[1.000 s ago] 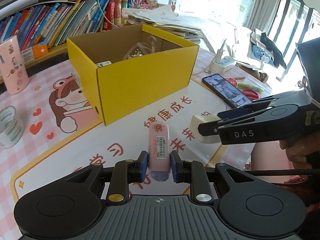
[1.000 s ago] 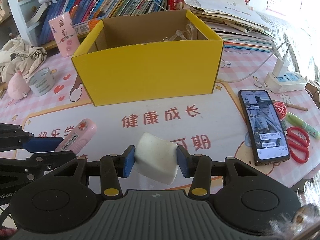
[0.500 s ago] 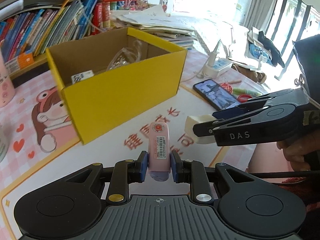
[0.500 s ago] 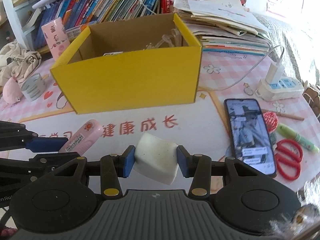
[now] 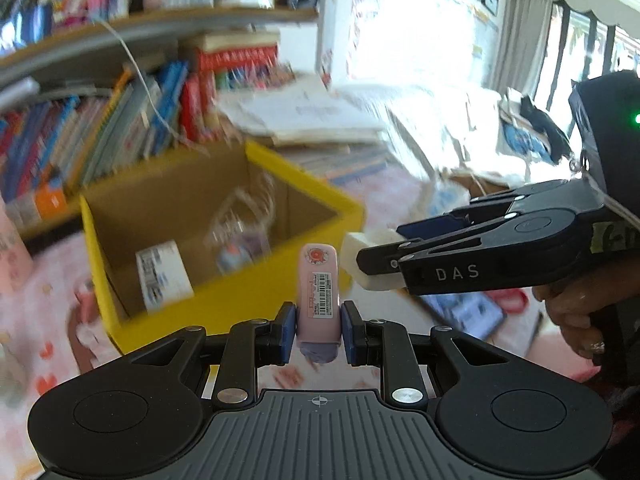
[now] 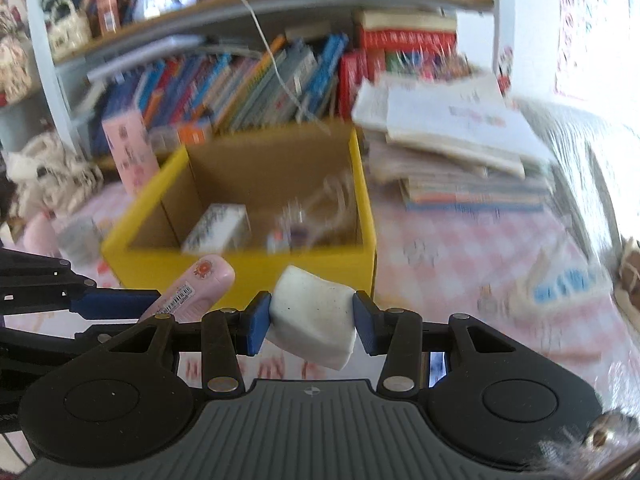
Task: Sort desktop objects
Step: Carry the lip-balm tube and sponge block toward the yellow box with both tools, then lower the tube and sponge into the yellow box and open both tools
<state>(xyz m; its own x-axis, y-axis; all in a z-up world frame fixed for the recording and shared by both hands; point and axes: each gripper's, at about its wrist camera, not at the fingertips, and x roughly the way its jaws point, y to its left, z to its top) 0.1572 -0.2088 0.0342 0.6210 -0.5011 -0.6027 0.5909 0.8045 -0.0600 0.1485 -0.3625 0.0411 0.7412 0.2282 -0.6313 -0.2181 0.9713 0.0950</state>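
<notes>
Jaws of left gripper [image 5: 318, 333] clamped on pink case [image 5: 319, 280], right gripper [image 6: 313, 323] on white block [image 6: 316, 314]; yellow box [image 6: 362, 188] just ahead, below.

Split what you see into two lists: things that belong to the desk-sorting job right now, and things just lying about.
In the job:
- pink case, clamped in the left gripper
- white block, clamped in the right gripper
- yellow box, open, already holding a few items

Lying about:
- shelved books
- stack of papers
- pink carton beside the box
</notes>
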